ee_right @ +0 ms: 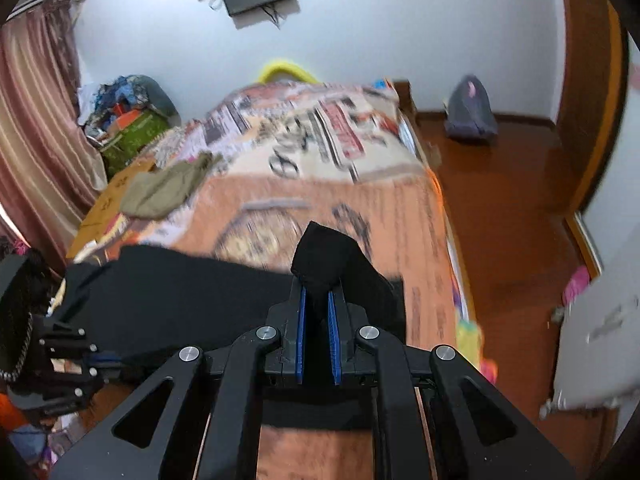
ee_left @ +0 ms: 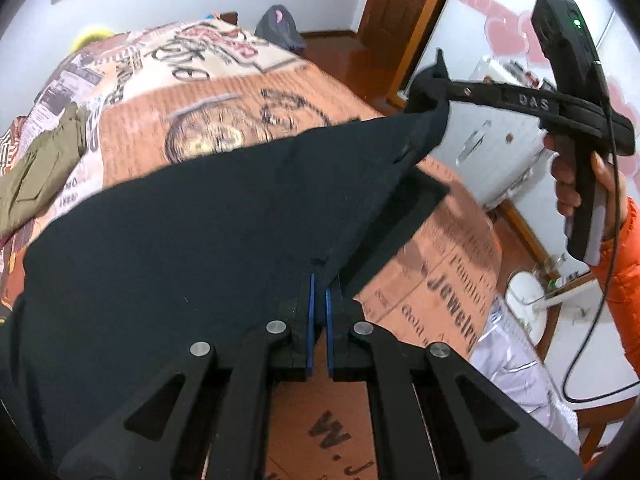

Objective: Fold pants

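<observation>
The black pants (ee_left: pixel 192 220) hang stretched over the bed between my two grippers. In the left wrist view my left gripper (ee_left: pixel 320 282) is shut on the near edge of the cloth, its blue pads pinching it. My right gripper (ee_left: pixel 430 90) holds the far corner up at the upper right, gripped by a hand (ee_left: pixel 576 184) in an orange sleeve. In the right wrist view the right gripper (ee_right: pixel 318 288) is shut on a bunched black corner of the pants (ee_right: pixel 192 300). The left gripper (ee_right: pixel 114 360) shows at the left edge, clamped on the other end.
The bed cover (ee_left: pixel 248 92) is orange with newspaper print. An olive garment (ee_left: pixel 36 172) lies at the bed's left side, also seen as the olive garment (ee_right: pixel 164 188). A grey backpack (ee_right: pixel 470 114) sits on the wooden floor. A white cabinet (ee_left: pixel 492 148) stands right of the bed.
</observation>
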### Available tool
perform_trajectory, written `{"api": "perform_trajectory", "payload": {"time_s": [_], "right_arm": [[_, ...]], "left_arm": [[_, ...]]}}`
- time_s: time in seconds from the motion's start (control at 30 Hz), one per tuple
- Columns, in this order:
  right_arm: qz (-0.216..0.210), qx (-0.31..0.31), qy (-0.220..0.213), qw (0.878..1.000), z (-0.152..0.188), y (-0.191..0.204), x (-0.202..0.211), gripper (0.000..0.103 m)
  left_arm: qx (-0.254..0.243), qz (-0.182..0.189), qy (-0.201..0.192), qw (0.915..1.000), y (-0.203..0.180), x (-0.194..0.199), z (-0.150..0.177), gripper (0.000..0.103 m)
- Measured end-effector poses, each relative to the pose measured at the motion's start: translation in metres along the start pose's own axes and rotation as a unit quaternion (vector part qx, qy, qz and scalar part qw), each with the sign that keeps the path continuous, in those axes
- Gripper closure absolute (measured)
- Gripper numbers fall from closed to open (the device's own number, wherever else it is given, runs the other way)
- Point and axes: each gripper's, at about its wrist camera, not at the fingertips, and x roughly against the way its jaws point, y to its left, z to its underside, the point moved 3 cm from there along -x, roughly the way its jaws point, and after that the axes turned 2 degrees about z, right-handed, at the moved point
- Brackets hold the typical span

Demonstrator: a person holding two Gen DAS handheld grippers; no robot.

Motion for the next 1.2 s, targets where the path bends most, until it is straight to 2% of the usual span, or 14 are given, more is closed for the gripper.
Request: {"api": "perform_trajectory", "payload": {"time_s": [0.1, 0.2, 0.33, 0.37, 0.4, 0.47, 0.57, 0.63, 0.83, 0.93, 1.07, 1.2], "right_arm": [[0.001, -0.015, 0.018, 1.000, 0.026, -0.008, -0.007, 0.094], [-0.002, -0.027, 0.037, 0.999, 0.050, -0.013, -0.015, 0.094], [0.001, -0.033, 0.052, 0.998, 0.073, -0.017, -0.019, 0.092], [0.002, -0.033, 0.055, 0.998, 0.076, -0.018, -0.020, 0.092], [0.004, -0.034, 0.055, 0.998, 0.079, -0.019, -0.018, 0.090], [0.011, -0.033, 0.059, 0.998, 0.084, -0.021, -0.015, 0.083], [0.019, -0.034, 0.063, 0.997, 0.089, -0.028, -0.007, 0.069], [0.023, -0.036, 0.063, 0.997, 0.091, -0.033, 0.000, 0.066], [0.042, -0.028, 0.041, 0.998, 0.075, -0.044, 0.019, 0.065], [0.045, -0.031, 0.027, 0.998, 0.058, -0.047, 0.018, 0.065], [0.063, -0.016, 0.027, 0.998, 0.038, -0.044, -0.006, 0.065], [0.070, -0.006, 0.063, 0.996, 0.031, -0.046, -0.048, 0.065]], "left_arm": [[0.010, -0.002, 0.012, 0.9999, -0.001, -0.008, 0.009, 0.100], [0.021, -0.003, 0.007, 0.9997, -0.001, -0.005, 0.012, 0.099], [0.030, -0.007, 0.001, 0.9995, -0.003, 0.007, 0.014, 0.092], [0.030, -0.007, 0.001, 0.9995, -0.004, 0.010, 0.015, 0.087], [0.031, -0.008, 0.000, 0.9995, -0.004, 0.013, 0.015, 0.080], [0.028, -0.008, -0.005, 0.9996, -0.006, 0.022, 0.017, 0.075], [0.026, -0.008, -0.011, 0.9996, -0.006, 0.036, 0.019, 0.075], [0.025, -0.013, -0.019, 0.9994, -0.004, 0.048, 0.019, 0.074], [0.049, -0.017, -0.059, 0.9969, 0.017, 0.082, 0.006, 0.073], [0.055, -0.039, -0.084, 0.9942, 0.032, 0.094, -0.006, 0.060], [0.068, -0.064, -0.090, 0.9915, 0.056, 0.088, -0.020, 0.058], [0.071, -0.092, -0.070, 0.9907, 0.082, 0.065, -0.028, 0.058]]}}
